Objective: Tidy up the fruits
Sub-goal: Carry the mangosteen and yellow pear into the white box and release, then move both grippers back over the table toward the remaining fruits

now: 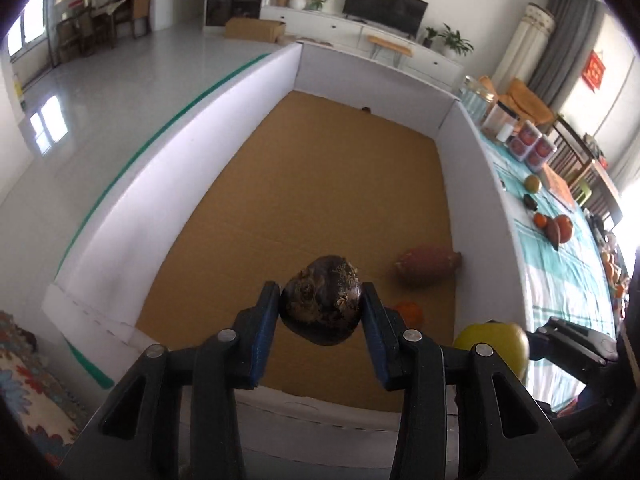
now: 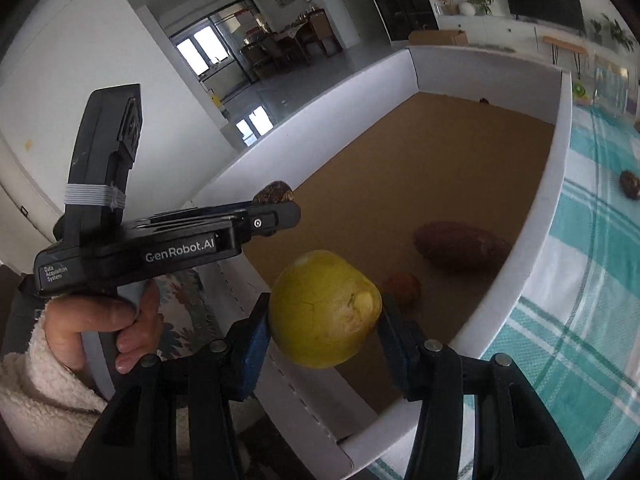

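My left gripper is shut on a dark brown wrinkled fruit and holds it above the near end of a big white-walled box with a brown cardboard floor. My right gripper is shut on a yellow-green round fruit, above the box's near right corner. That fruit also shows in the left wrist view. In the box lie a reddish-brown oblong fruit and a small orange fruit. The left gripper and its dark fruit show in the right wrist view.
To the right of the box, a teal checked tablecloth carries several loose fruits, jars and boxed red fruit. A dark fruit lies on the cloth. A small dark object sits at the box's far wall.
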`<action>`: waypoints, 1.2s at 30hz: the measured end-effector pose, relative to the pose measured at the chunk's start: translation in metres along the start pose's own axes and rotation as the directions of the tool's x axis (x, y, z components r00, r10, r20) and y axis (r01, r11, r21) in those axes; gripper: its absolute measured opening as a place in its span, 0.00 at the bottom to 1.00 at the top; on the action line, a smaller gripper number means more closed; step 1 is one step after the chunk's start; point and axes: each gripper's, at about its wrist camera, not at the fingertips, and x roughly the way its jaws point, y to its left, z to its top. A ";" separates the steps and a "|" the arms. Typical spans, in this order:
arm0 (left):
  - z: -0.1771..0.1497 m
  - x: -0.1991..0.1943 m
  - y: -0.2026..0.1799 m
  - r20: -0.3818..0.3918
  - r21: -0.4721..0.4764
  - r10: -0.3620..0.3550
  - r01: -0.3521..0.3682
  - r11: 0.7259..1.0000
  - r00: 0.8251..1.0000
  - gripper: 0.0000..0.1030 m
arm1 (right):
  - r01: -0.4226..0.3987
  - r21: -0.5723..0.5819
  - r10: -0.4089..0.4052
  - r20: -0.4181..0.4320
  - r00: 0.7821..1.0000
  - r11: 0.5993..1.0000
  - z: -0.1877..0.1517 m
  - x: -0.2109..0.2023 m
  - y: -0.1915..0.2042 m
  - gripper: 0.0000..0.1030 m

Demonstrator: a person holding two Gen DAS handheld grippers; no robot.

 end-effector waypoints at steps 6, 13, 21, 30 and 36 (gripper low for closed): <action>0.017 -0.020 -0.018 0.113 -0.006 -0.027 0.027 1.000 0.993 0.71 | -0.003 0.069 -0.013 0.221 0.975 0.998 0.015 -0.078 -0.030 0.77; 0.010 -0.037 -0.124 0.127 0.189 -0.302 0.276 0.943 0.945 0.80 | 0.207 0.348 -0.331 0.346 0.878 0.914 -0.038 -0.152 -0.138 0.96; -0.043 0.034 -0.268 -0.125 0.368 -0.431 0.445 0.817 0.894 0.81 | 0.346 0.731 -0.613 0.124 0.781 0.588 -0.170 -0.181 -0.280 0.96; -0.043 0.126 -0.304 0.015 0.467 -0.191 0.162 0.869 0.982 0.81 | 0.491 0.744 -0.738 0.004 0.675 0.453 -0.173 -0.188 -0.288 0.96; -0.042 0.143 -0.294 -0.020 0.424 -0.164 0.157 0.892 0.986 0.81 | 0.537 0.738 -0.755 -0.058 0.653 0.408 -0.177 -0.176 -0.300 0.96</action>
